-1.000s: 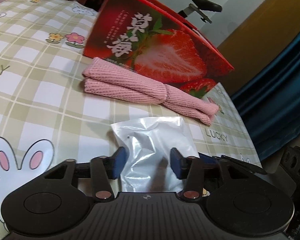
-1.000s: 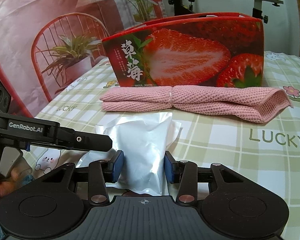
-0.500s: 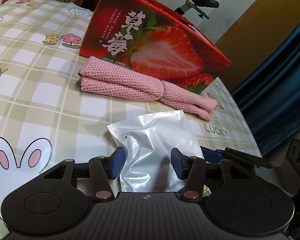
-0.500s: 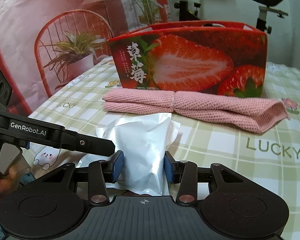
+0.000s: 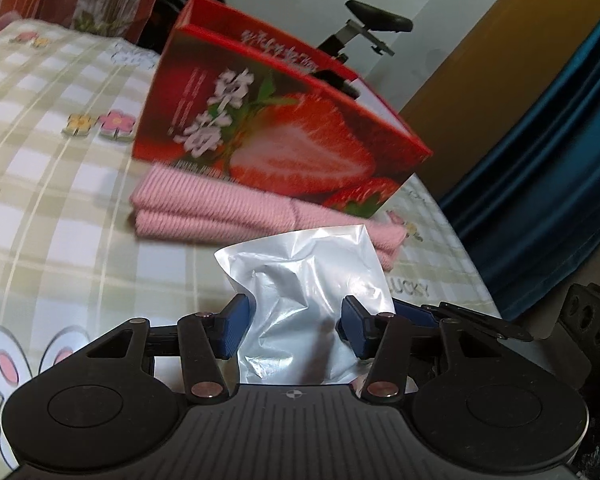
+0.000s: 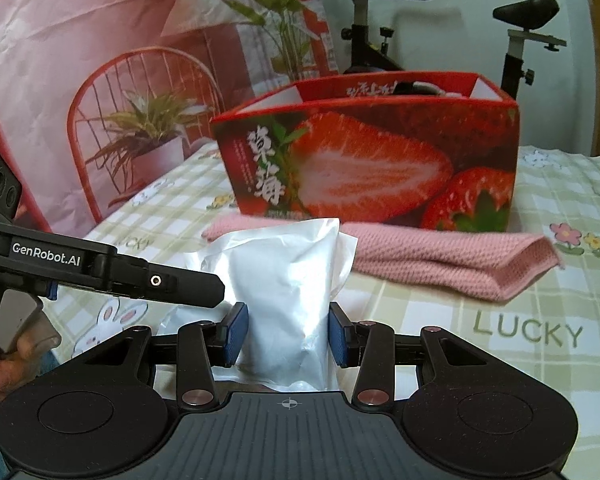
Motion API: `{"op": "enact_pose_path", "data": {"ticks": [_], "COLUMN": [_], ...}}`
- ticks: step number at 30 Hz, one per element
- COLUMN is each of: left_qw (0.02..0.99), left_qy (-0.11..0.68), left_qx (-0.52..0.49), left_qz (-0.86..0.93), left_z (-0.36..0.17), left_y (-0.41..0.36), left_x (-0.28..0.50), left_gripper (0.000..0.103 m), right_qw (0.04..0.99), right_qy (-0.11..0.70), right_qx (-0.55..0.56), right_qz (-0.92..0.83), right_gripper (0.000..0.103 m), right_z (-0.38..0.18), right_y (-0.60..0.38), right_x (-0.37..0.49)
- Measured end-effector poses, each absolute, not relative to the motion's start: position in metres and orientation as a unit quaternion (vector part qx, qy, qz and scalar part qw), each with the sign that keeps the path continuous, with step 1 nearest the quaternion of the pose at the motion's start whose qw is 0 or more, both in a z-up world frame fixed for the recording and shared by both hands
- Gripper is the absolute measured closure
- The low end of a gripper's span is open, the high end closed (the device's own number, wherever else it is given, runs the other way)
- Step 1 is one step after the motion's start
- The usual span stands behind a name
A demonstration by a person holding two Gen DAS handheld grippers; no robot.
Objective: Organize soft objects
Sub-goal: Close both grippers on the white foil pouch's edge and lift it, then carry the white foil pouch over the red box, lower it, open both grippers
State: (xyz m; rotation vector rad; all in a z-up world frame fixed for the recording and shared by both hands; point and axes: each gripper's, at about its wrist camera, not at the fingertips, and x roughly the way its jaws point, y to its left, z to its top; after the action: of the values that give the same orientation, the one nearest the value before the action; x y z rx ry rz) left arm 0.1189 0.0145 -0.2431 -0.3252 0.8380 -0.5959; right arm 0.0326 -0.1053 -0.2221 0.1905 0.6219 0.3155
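Pouch [image 6: 288,292], silvery-white, crinkled, puffy; between both jaws

The pouch's [image 5: 304,280] lower end is being hidden behind the gripper body in the left wrist view, and likewise in the right wrist view [image 6: 288,280], so contact between the fingers [image 6: 234,334] and the foil is not being shown clearly. The middle of the towel [image 6: 440,256] is being covered by the pouch. The box [image 5: 268,128] and its lettering are being blurred in the left view. The box's contents [image 6: 420,89] are being masked by its front wall and cannot be identified. A hand [image 6: 4,364] is being cut off by the left edge.
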Motion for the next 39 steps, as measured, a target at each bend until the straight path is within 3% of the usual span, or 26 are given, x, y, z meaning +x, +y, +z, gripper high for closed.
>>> {"op": "enact_pose_path", "data": {"ticks": [9,13,16,26,28,33,36,39], "left_qw": [0.872,0.871,0.88,0.884,0.883,0.868,0.855,0.844], "left_qy": [0.349,0.317,0.3,0.372,0.385,0.428,0.445,0.454], "left_qx": [-0.152,-0.16,-0.121,-0.137,-0.132,-0.126,-0.138,-0.143], "left_qz": [-0.308,-0.339,-0.348,-0.246,-0.233,-0.217,-0.228,-0.247], "left_z": [-0.19,-0.163,-0.149,-0.193,-0.202,-0.228,-0.244,-0.252], "left_y": [0.004,-0.002,-0.016,0.028,0.038,0.054,0.055,0.047], "left_x": [0.138,0.149,0.156,0.166,0.165,0.166,0.171,0.172], "left_gripper": [0.05,0.05,0.05,0.05,0.049,0.045,0.045,0.045], "right_qw": [0.948,0.953,0.958,0.934,0.929,0.916,0.91,0.906], "right_qy": [0.266,0.242,0.236,0.323,0.34,0.372,0.382,0.378], "right_qx": [0.101,0.101,0.074,0.06,0.07,0.104,0.12,0.138], "right_qz": [0.142,0.152,0.143,0.138,0.129,0.108,0.111,0.132], "right_gripper": [0.064,0.077,0.077,0.076,0.065,0.053,0.053,0.06], "right_z": [-0.183,-0.158,-0.145,-0.194,-0.206,-0.235,-0.242,-0.245], "right_y": [-0.124,-0.131,-0.127,-0.111,-0.11,-0.112,-0.115,-0.114], "right_x": [0.053,0.07,0.083,0.109,0.11,0.105,0.109,0.111]}}
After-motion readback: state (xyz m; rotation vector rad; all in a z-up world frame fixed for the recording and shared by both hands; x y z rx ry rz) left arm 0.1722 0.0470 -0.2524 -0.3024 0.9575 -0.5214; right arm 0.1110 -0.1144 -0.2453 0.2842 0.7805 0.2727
